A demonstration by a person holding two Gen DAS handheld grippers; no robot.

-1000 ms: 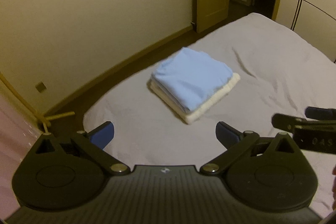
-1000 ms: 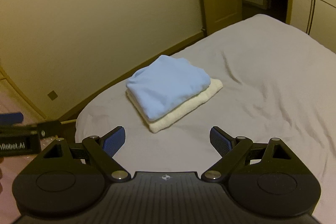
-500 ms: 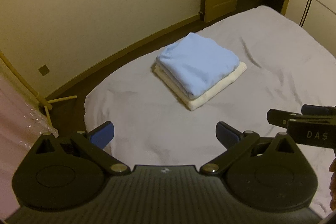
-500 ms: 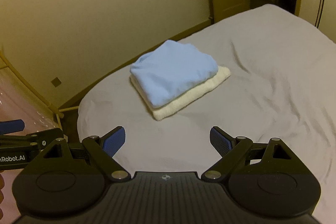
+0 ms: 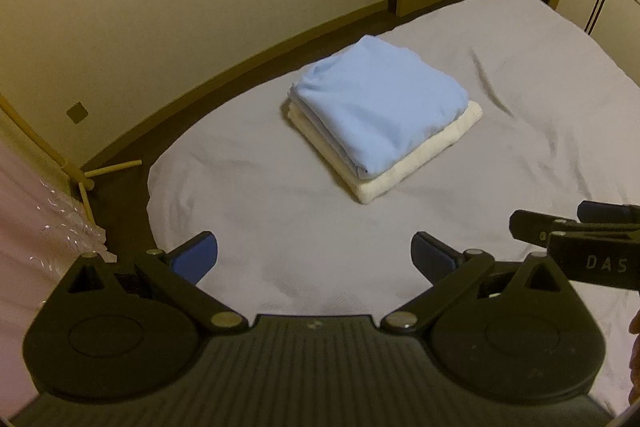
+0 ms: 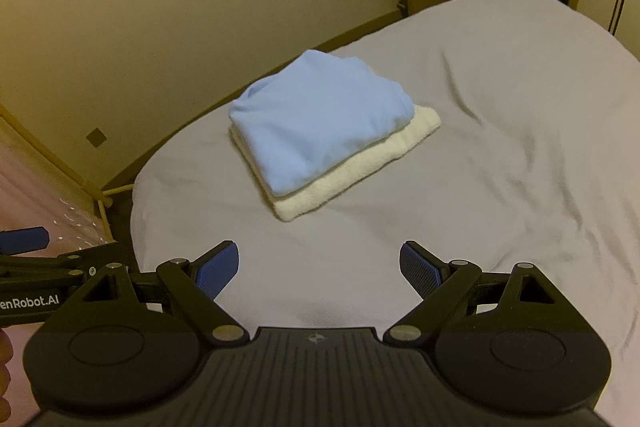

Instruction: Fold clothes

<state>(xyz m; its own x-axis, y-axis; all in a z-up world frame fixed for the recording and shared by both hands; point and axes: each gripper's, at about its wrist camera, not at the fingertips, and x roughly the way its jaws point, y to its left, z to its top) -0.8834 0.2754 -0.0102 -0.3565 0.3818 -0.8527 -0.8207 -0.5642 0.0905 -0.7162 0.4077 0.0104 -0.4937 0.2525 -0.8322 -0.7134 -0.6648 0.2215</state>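
Both tongs hang empty here, left tongs [image 5: 314, 253] and right tongs [image 6: 319, 265] spread wide, side by side over the near end of the bed [image 5: 560, 115]. Straight ahead of us, a bit further up the grey sheet, sits the stack: a folded light blue garment [image 5: 384, 111] squared up on top of a folded cream towel [image 5: 424, 157]. The stack's near corner points back at us, long side running near-left to far-right. Neither side looks clearly nearer. Compared with a second ago, we've tipped both cameras down and crept in slightly; the stack itself hasn't budged. Folding looks done for these two.
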